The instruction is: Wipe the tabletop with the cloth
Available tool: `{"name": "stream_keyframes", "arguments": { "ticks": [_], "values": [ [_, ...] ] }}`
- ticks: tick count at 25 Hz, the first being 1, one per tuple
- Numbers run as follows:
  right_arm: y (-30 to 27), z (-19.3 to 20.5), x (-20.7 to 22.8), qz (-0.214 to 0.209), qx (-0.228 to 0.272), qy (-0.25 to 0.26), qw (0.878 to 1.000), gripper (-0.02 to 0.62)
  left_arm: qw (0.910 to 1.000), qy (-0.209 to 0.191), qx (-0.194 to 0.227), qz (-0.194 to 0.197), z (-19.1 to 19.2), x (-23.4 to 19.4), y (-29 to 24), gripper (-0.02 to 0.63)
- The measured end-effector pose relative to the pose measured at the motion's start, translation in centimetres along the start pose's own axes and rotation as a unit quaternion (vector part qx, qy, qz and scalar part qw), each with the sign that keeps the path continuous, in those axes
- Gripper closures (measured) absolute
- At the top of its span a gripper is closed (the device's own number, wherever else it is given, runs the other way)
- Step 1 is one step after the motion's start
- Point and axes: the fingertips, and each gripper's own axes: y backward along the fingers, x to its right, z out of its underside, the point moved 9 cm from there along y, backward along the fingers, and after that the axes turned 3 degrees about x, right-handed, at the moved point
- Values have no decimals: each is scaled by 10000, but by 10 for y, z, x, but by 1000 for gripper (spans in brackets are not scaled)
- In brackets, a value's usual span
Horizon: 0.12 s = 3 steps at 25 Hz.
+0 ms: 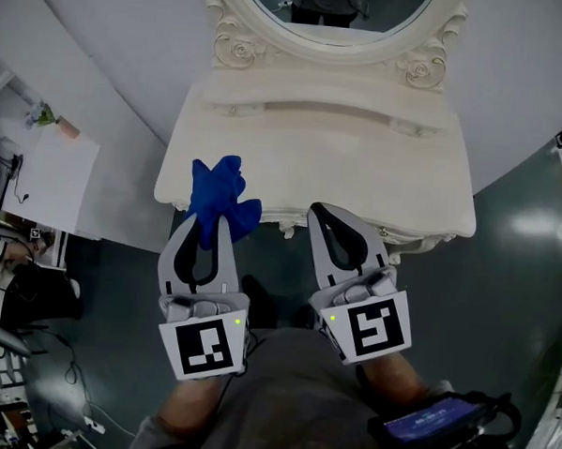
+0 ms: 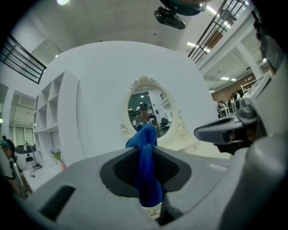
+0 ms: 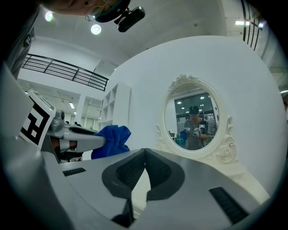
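1. Two hand-held grippers are in view, one in each of the person's hands, each carrying one cube with a square black-and-white marker
2. The left hand-held gripper [image 1: 215, 227] [image 2: 146, 155] has its jaws nearly together, pinched on the cloth, which runs up between the dark pads and out past the tips
3. The right hand-held gripper [image 1: 321, 212] [image 3: 145, 150] has its jaw tips touching, with nothing between them
4. One cloth [image 1: 221, 197] [image 2: 145, 139], blue and bunched, stands out from the left jaws over the front left part of the table; whether it touches the surface I cannot tell
5. One table [image 1: 341, 156], cream with a wavy carved rim, and one oval mirror [image 1: 339, 6] [image 3: 193, 119] in an ornate frame at its back
6. Edges: both pairs of jaw tips sit at the table's front edge, the left near the front left corner, the right near the middle; the two hand-held grippers lie side by side, apart
7. Open room: the pale tabletop stretches from the front edge back to a low raised ledge below the mirror, and widely to the right of the right hand-held gripper; dark floor [image 1: 513, 278] lies beyond the right edge, and a white curved wall [image 1: 109, 97] stands behind
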Motion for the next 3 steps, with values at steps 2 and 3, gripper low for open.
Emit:
{"name": "stream_keyframes", "arguments": {
  "ticks": [2, 3],
  "values": [
    [0, -1, 1, 6, -5, 7, 10000, 581, 10000, -14, -7, 17, -1, 1, -1, 526],
    [-1, -1, 2, 8, -8, 13, 10000, 581, 10000, -20, -9, 24, -2, 1, -1, 526]
  ]
}}
